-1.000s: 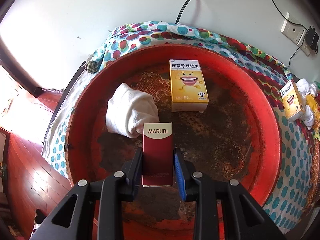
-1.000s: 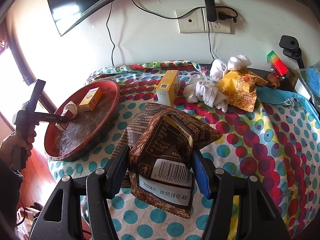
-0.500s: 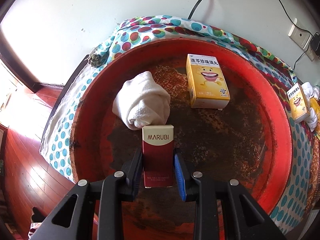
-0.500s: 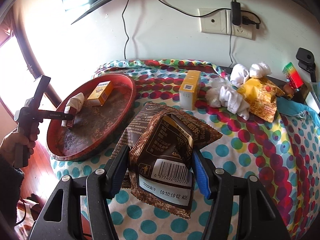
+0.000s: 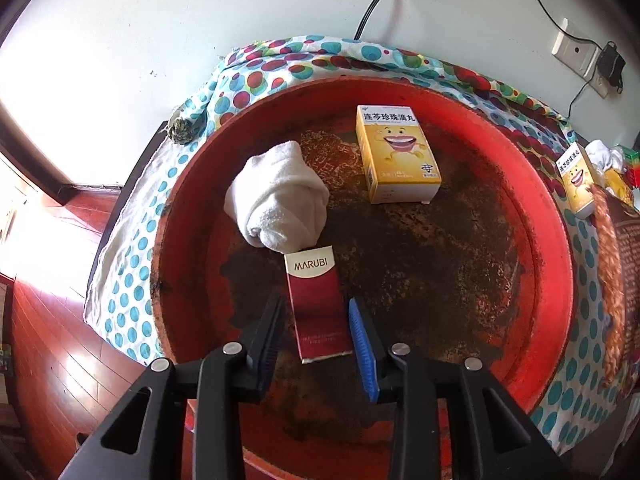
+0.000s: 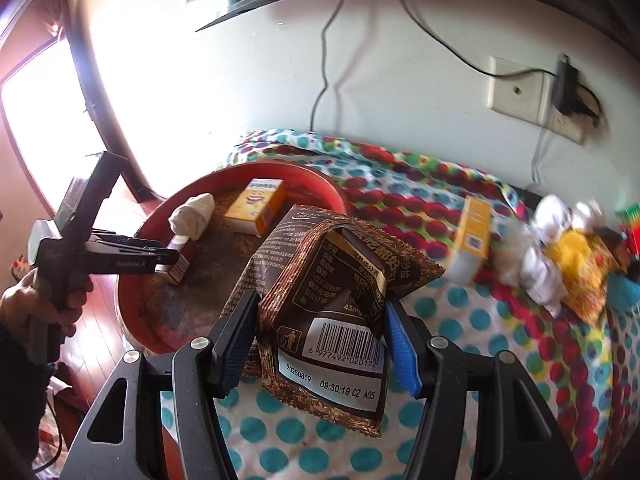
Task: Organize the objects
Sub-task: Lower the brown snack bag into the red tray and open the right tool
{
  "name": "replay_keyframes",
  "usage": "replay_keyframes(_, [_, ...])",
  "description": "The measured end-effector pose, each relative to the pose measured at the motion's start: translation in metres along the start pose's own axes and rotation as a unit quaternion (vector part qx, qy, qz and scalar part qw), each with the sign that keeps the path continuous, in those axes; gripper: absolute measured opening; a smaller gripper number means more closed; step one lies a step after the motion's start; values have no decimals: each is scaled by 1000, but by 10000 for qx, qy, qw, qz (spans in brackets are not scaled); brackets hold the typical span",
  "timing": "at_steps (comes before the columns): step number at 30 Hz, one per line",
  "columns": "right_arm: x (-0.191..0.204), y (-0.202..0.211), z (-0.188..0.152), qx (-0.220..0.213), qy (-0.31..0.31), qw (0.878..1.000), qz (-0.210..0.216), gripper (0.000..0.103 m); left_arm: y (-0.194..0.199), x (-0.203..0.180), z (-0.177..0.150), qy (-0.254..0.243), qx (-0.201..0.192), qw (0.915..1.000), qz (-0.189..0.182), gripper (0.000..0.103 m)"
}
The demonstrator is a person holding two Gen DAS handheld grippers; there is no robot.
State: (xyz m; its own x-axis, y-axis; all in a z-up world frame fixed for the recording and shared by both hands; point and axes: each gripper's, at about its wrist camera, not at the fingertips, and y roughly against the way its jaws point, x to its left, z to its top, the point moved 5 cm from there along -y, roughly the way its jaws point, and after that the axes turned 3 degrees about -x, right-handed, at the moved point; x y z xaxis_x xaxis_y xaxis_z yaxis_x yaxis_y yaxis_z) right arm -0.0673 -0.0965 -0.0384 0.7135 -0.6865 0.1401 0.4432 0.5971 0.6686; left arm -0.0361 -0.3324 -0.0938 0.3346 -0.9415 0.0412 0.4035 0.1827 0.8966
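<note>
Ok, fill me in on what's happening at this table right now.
A person is sorting items into a red tray with two handheld grippers. The left gripper brackets a red MARUBI box lying on the tray, with gaps on both sides, so it looks open. A rolled white cloth and a yellow box already sit there. The right gripper holds a brown snack packet above the polka-dot cloth, beside the tray.

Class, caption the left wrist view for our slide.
Left hand-held gripper straddles a MARUBI box in the red tray.
</note>
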Motion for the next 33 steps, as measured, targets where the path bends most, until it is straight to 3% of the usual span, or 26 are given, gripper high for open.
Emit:
replay_keyframes(5, [19,-30,23,35,193,9997,169,57,35,4,-4,196,-282,9987,-383,43])
replay_keyframes(14, [42,-97,50,227,561,9981,137,57,77,27,-28,590,-587,9957,-395,46])
replay_keyframes(23, [56,-134,66,235,719,9969,196,57,72,35,-40,700,-502,9959,-282,47])
replay_keyframes(33, [58,-147,65,281,815,9960,230,59,57,17,-34,572,-338,9969,-412,47])
